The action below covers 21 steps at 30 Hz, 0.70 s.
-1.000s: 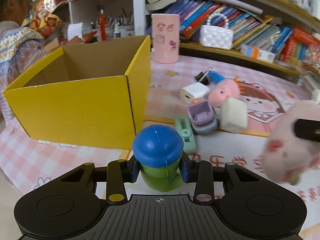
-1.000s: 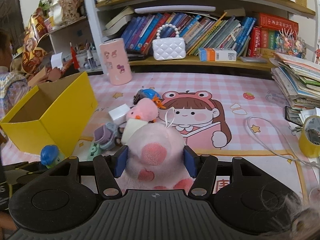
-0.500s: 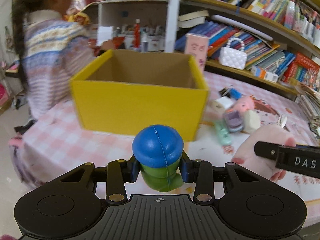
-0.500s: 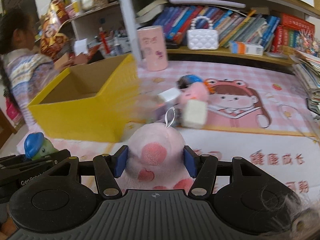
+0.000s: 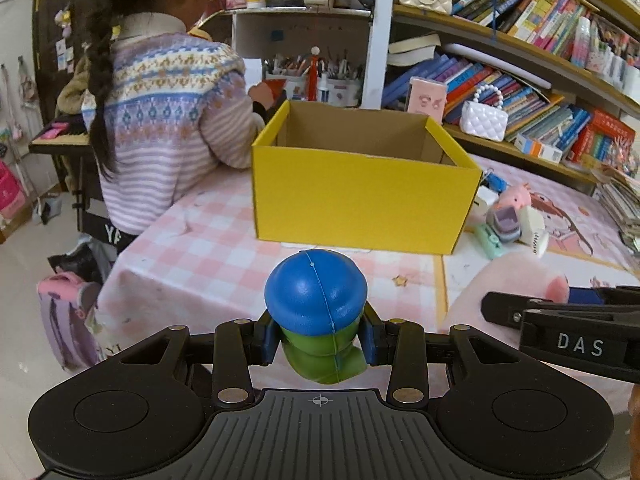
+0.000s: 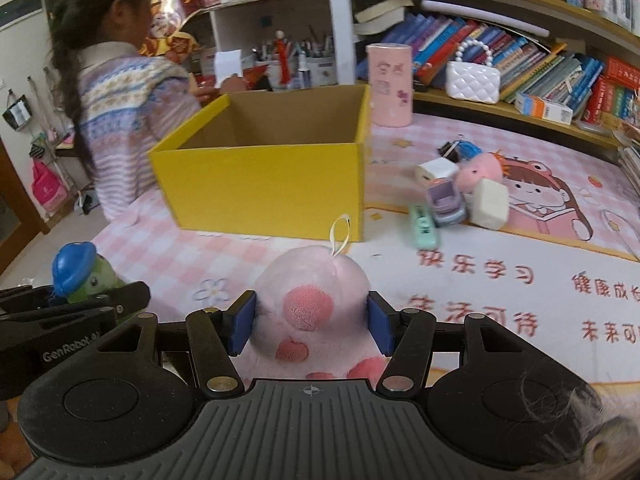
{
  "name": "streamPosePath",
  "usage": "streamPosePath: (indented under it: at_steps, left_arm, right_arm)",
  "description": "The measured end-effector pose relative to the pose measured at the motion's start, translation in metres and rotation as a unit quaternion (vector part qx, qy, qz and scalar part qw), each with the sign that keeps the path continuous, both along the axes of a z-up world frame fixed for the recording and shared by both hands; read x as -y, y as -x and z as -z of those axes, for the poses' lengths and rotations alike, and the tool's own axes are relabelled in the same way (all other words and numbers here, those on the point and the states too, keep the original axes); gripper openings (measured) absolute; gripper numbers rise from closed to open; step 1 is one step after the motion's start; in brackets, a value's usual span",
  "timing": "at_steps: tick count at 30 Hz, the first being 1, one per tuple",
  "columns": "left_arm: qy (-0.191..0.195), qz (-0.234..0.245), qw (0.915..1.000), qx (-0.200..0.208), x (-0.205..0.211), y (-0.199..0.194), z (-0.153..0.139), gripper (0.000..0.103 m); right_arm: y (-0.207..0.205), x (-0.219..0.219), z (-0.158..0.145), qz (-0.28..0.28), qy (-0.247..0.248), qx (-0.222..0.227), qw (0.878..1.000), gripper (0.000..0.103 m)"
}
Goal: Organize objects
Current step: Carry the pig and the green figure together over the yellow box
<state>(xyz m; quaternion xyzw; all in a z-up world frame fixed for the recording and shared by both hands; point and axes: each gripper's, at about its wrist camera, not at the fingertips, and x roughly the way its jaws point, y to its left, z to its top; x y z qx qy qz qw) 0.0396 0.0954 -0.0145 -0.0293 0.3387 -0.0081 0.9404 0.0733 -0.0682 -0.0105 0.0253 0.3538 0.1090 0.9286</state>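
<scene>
My left gripper (image 5: 319, 340) is shut on a green toy figure with a blue hat (image 5: 316, 300), held above the table's front edge. The figure also shows in the right wrist view (image 6: 80, 272). My right gripper (image 6: 312, 320) is shut on a pink plush with red spots (image 6: 308, 300), which shows in the left wrist view (image 5: 500, 284) at the right. An open yellow cardboard box (image 5: 360, 196) stands ahead on the pink checked tablecloth, empty as far as I see; it also shows in the right wrist view (image 6: 264, 184).
Right of the box lie several small toys: a purple toy car (image 6: 444, 200), a mint green toy (image 6: 424, 228), a cream block (image 6: 490, 204), a pink plush (image 6: 480, 170) and a white charger (image 6: 434, 170). A girl (image 5: 160, 112) stands at the table's left. Bookshelves line the back.
Both grippers have pulled back and swung left while keeping their toys. The yellow box now stands farther off and more central in both views.
</scene>
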Motion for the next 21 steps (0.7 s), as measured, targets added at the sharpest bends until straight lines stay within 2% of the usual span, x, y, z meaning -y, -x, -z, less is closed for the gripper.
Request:
streamPosePath:
  at_steps: [9, 21]
  left_arm:
    - [0.000, 0.016, 0.9998, 0.014, -0.027, 0.017, -0.003, 0.038]
    - [0.004, 0.037, 0.9991, 0.022, -0.035, 0.023, -0.004, 0.038]
  right_arm:
    - [0.019, -0.026, -0.002, 0.018, -0.006, 0.002, 1.000, 0.055]
    - [0.028, -0.038, -0.003, 0.030, 0.003, 0.004, 1.000, 0.055]
